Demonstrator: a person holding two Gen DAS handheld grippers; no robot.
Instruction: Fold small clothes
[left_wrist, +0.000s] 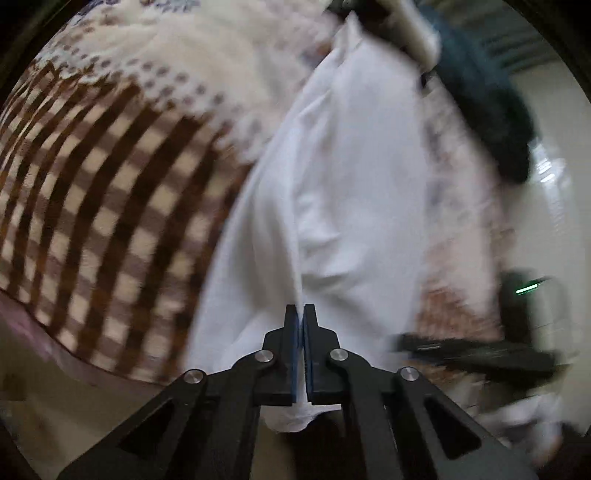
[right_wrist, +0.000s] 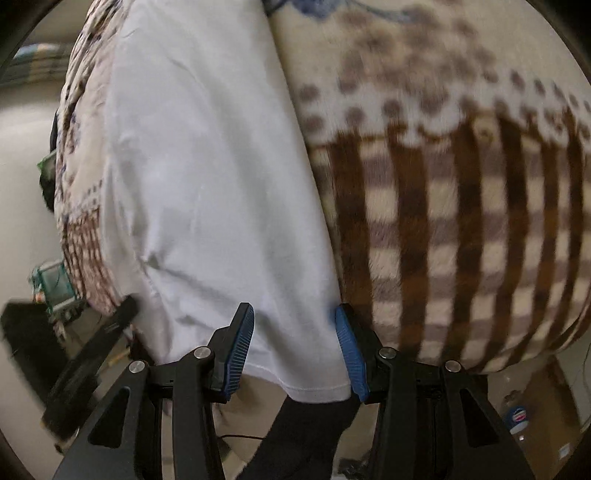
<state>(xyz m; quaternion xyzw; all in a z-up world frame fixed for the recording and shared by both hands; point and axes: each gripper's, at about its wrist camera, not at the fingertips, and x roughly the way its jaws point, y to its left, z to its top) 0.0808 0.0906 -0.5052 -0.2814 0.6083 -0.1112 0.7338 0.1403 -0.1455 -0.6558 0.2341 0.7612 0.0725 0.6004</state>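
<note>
Left hand-held gripper (left_wrist: 303, 308) is pinching the near hem of the white shirt (left_wrist: 332, 184) lying on the checked blanket (left_wrist: 110, 221), right hand-held gripper (right_wrist: 295, 325) spread astride its corner — close squarely before lifting.

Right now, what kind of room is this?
Probably a bedroom at home: a fuzzy checked blanket covers what looks like a bed, a white garment lies on it, and clutter sits on the floor.

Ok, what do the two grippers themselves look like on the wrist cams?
Both match: the left gripper and the right gripper have matte black linkage arms with triangular cutouts, round silver pivot pins, and blue ribbed pads lining the fingers. No cables or markings show on either.
</note>
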